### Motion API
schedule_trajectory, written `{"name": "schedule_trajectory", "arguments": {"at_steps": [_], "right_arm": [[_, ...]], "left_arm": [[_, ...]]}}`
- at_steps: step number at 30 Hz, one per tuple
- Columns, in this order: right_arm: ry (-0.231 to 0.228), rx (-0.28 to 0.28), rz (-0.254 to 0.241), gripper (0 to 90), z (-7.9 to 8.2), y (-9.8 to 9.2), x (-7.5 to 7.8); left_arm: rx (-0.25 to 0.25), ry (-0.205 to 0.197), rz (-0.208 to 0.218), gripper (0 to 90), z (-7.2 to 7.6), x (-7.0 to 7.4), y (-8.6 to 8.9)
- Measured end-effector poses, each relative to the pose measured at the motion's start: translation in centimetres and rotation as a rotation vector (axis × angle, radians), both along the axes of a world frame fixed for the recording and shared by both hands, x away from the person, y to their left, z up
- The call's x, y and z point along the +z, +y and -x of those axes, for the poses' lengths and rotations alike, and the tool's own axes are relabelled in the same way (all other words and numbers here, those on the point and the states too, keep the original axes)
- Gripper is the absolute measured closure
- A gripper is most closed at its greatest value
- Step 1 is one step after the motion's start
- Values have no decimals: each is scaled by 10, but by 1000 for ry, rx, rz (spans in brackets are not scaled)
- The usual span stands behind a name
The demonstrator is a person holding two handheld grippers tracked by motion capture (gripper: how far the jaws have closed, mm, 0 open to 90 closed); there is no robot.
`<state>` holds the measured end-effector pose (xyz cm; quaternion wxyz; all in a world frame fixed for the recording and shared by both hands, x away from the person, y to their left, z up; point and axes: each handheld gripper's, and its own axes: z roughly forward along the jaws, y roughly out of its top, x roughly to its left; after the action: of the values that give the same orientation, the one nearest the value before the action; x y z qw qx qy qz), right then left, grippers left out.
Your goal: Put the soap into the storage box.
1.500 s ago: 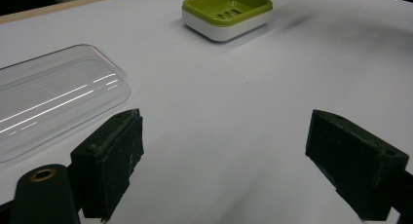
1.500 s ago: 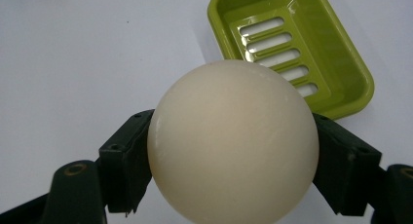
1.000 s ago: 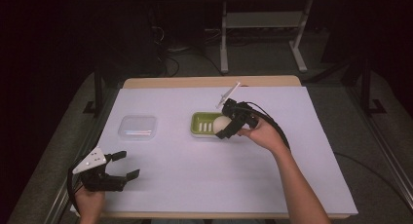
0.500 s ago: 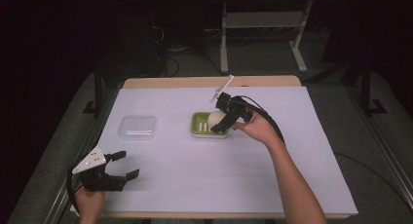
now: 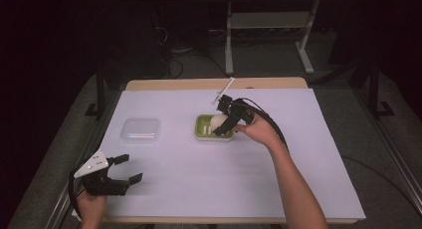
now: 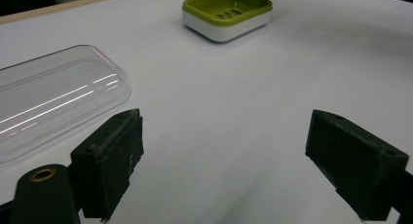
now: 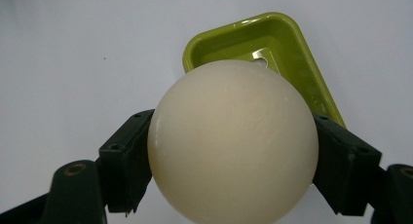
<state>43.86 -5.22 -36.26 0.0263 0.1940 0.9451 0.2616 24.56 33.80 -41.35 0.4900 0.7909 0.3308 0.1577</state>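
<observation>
Overhead, white-covered table (image 5: 209, 189) amid dark room, metal stand (image 5: 268, 35) behind.

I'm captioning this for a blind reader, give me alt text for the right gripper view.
A smooth cream-white round soap is clamped between the two black jaws of the right gripper, held above a glossy olive-green plastic soap dish on a white table surface.

Clamped between the two black jaws of the right gripper (image 7: 233, 151): a round cream-white soap ball (image 7: 233, 141), gripped on both sides. Poised over a green soap dish (image 7: 292, 44), covering its near part, far rim and a slot showing. All above a white tabletop (image 7: 73, 53).
</observation>
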Motion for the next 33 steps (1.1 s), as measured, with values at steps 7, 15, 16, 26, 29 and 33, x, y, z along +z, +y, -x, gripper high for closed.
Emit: {"name": "schedule_trajectory", "arguments": {"at_steps": [7,15,16,26,29,33], "right_arm": [[10,-7,0,238,-3,1,-4],[14,-17,2,238,-6,3,-8],[14,-19,3,238,-7,3,-8],[19,-33,8,238,-12,5,-14],[17,-37,5,238,-13,6,-16],[19,-43,7,238,-14,7,-17]], "left_arm": [[0,0,1,132,0,0,0],[-6,-2,-14,132,0,0,1],[-5,-2,-13,131,0,0,1],[-1,0,-2,132,0,0,0],[-1,-1,-1,132,0,0,0],[0,-1,0,131,0,0,0]]}}
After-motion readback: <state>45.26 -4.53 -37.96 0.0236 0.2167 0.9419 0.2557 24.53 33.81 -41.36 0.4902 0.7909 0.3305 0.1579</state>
